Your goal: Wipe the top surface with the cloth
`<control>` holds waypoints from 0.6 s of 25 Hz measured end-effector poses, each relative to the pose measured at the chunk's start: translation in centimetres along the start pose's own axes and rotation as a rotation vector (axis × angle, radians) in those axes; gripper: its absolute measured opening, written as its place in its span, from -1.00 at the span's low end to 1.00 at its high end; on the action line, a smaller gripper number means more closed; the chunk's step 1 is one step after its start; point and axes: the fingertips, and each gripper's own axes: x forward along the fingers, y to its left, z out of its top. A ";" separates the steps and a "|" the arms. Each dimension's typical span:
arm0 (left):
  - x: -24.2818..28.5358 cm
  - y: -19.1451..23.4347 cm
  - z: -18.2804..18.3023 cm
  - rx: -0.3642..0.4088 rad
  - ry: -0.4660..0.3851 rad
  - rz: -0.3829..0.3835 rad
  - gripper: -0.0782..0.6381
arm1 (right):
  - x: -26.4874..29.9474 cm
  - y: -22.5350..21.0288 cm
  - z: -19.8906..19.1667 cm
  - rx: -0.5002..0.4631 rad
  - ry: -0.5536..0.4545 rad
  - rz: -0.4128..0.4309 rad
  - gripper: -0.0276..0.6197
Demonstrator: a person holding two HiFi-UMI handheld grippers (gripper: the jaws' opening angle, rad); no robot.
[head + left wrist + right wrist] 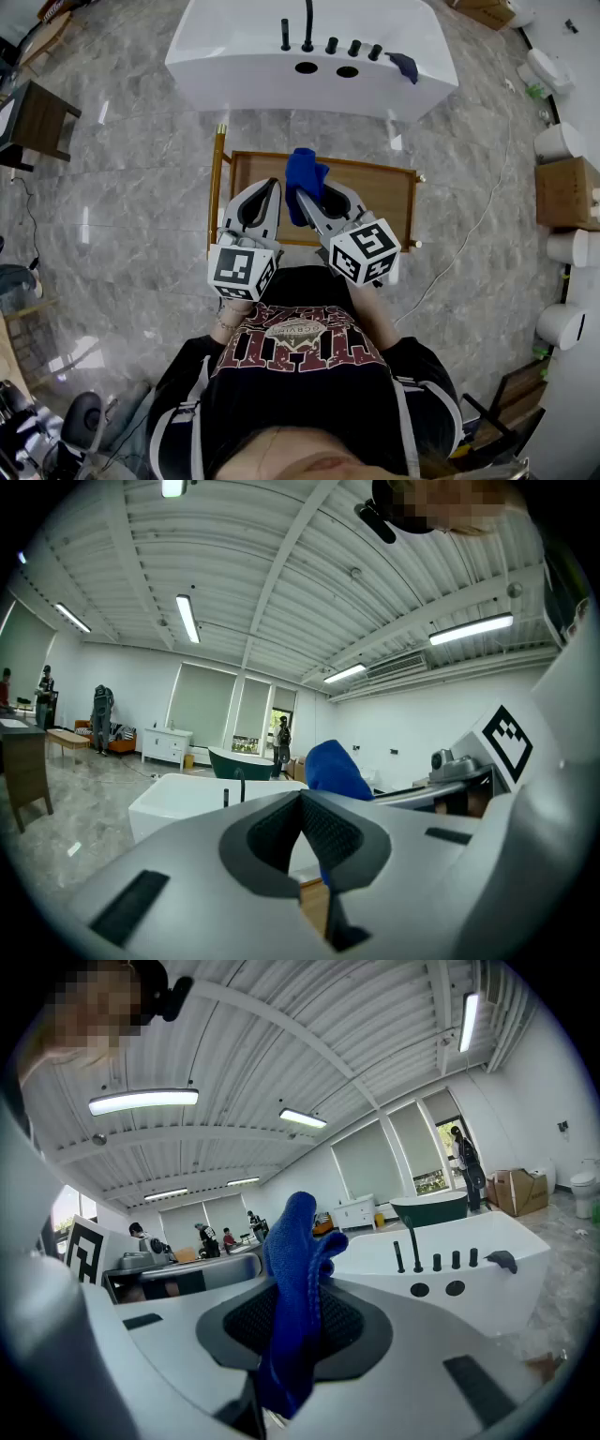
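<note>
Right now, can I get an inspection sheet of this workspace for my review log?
Surface: wooden table top, bare, below the grippers.
Job's things: blue cloth, held above the table.
Clutter: nothing seen on the table.
Grippers: left gripper shut, empty; right gripper shut on the cloth.
Cables: white cable across the floor, right of the table.
Surroundings: white bathtub ahead, dark rag on its rim; cardboard box at right.

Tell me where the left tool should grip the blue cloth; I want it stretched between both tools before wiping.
Grip the bunched free end of the blue cloth that sticks out past the jaws of the right tool, coming from its left. That tool clamps the cloth lower down; the left tool, shut and empty, is right beside it.
</note>
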 end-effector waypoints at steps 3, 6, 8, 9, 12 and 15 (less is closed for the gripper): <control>-0.2 0.4 -0.1 -0.005 0.002 -0.002 -0.65 | 0.2 0.3 -0.2 -0.003 0.005 -0.008 -0.61; -0.2 0.9 -0.4 0.003 0.009 0.002 -0.65 | 0.4 0.3 -0.3 0.001 0.008 -0.013 -0.60; -0.1 1.3 -0.9 -0.006 0.022 0.003 -0.65 | 0.6 0.2 -0.5 0.003 0.012 -0.018 -0.60; -0.1 1.5 -1.3 -0.011 0.031 0.004 -0.65 | 0.7 0.2 -0.6 0.005 0.014 -0.021 -0.60; -0.5 2.4 -2.5 -0.020 0.064 0.013 -0.65 | 1.1 0.1 -1.0 0.009 0.023 -0.027 -0.60; -0.9 3.8 -4.2 -0.019 0.108 0.039 -0.65 | 1.9 0.0 -1.5 0.010 0.040 -0.025 -0.60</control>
